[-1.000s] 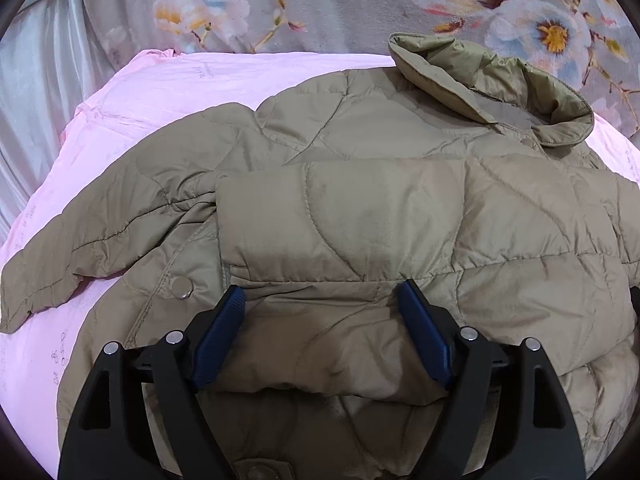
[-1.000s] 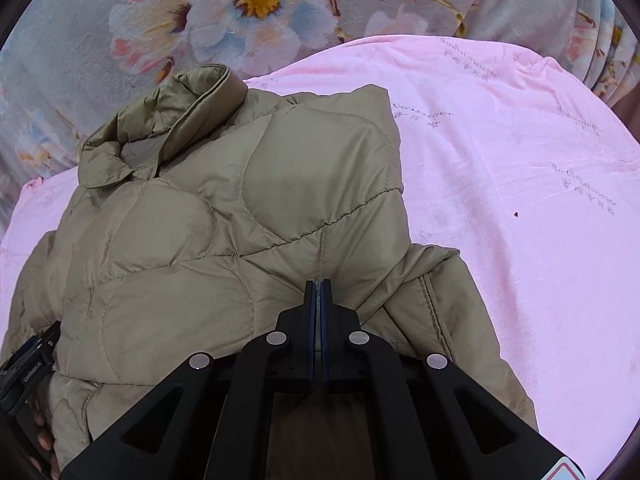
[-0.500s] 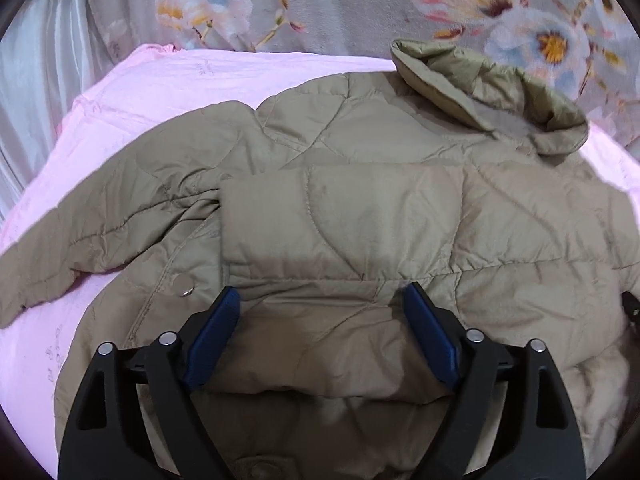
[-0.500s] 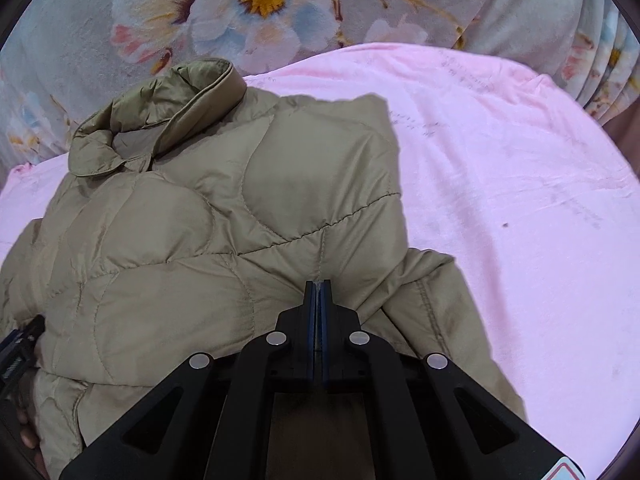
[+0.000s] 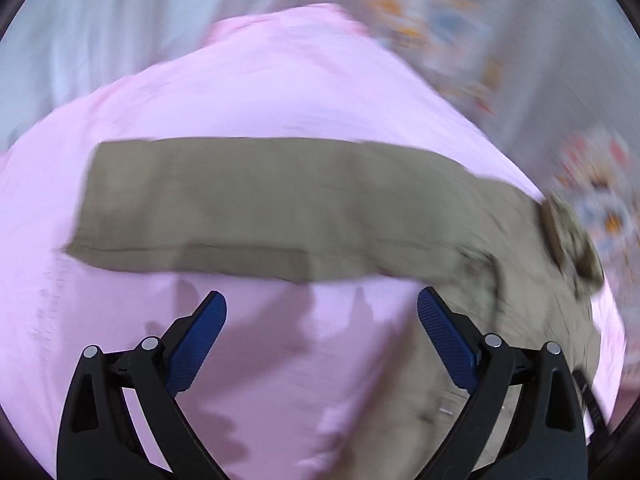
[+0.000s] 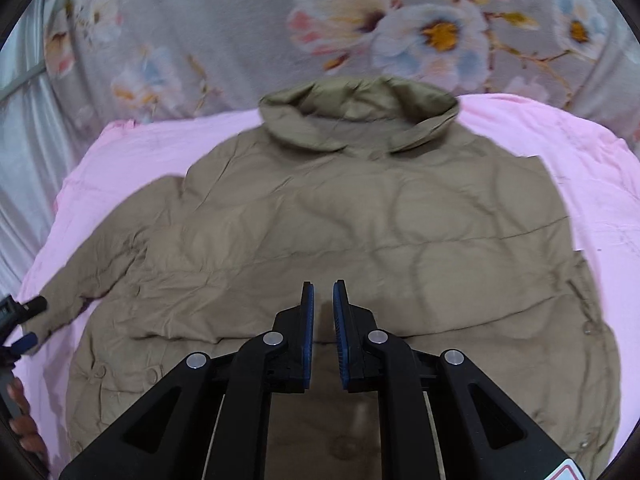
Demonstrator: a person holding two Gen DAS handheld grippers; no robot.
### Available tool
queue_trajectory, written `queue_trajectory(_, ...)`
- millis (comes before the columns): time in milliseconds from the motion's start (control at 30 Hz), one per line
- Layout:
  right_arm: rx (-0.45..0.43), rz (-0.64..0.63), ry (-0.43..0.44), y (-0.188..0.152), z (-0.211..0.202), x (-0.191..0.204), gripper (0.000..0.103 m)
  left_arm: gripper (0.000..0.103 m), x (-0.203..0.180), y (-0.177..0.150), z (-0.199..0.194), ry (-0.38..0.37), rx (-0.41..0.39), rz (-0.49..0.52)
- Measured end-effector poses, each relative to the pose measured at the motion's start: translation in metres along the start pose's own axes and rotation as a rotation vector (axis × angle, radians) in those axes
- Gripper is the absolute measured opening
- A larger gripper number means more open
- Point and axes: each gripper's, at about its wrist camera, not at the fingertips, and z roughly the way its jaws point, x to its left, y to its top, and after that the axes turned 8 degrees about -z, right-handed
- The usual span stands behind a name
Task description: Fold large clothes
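Currently the left gripper [image 5: 322, 312] opens wide above the pink sheet [image 5: 280, 92], grasping nothing; the right gripper [image 6: 323, 292] opens slightly over the jacket [image 6: 360, 220], empty.

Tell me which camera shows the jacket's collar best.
The right wrist view. The collar sits near the middle of that picture, whole and fairly sharp, at the far end of the jacket on the pink sheet. The left wrist view catches it only as a blurred lump at the right edge.
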Motion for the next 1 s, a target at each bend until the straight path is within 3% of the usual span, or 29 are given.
queue_trajectory(167,0.077,0.004,0.000,-0.010,0.027,0.002,0.012,0.094,0.076,0.030,0.018,0.007,0.046,-0.228)
queue_trajectory(300,0.078,0.036,0.021,-0.017,0.032,-0.004,0.011,0.094,0.106,0.040,0.022,-0.085,0.064,-0.358)
queue_trajectory(467,0.062,0.012,-0.011,-0.020,0.028,0.001,0.011,0.098,0.095,0.039,0.028,-0.039,0.061,-0.390)
queue_trajectory(533,0.045,0.026,-0.012,-0.021,0.022,-0.002,0.015,0.098,0.093,0.034,0.021,-0.059,0.070,-0.414)
queue_trajectory(733,-0.012,0.086,-0.006,-0.033,-0.012,-0.014,0.018,0.098,0.110,0.016,0.014,-0.018,0.040,-0.485)
queue_trajectory(900,-0.038,0.113,0.004,-0.049,-0.041,-0.020,0.022,0.097,0.094,0.029,0.027,0.060,0.038,-0.458)
queue_trajectory(933,-0.045,0.115,0.002,-0.054,-0.047,-0.022,0.026,0.088,0.090,0.033,0.029,0.051,0.038,-0.446)
queue_trajectory(1000,-0.058,0.113,-0.013,-0.063,-0.061,-0.026,0.029,0.059,0.082,0.039,0.033,0.045,0.037,-0.410)
